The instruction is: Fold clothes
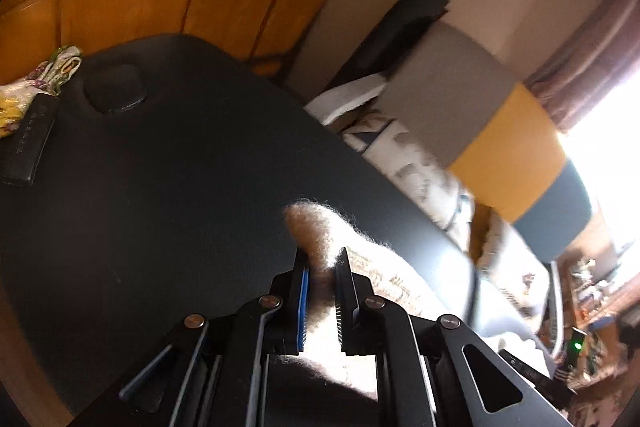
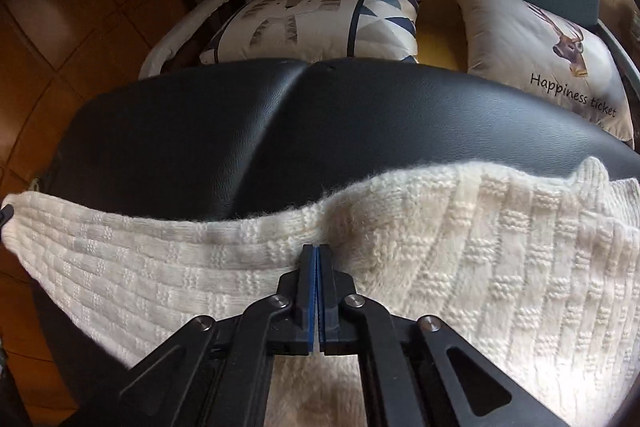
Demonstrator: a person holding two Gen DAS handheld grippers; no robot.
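Cream basket-weave sweater [image 2: 460,267], black table [image 2: 360,115]

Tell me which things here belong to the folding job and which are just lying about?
Part of the job:
cream knit sweater
left gripper, shut on a sweater edge
right gripper, jaws closed over the knit
black padded table it lies on

Just lying about:
black remote
floral cloth
deer cushion
triangle-print cushion

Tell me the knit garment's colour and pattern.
Cream knitted sweater with a raised basketweave block pattern; clearest in the right wrist view.
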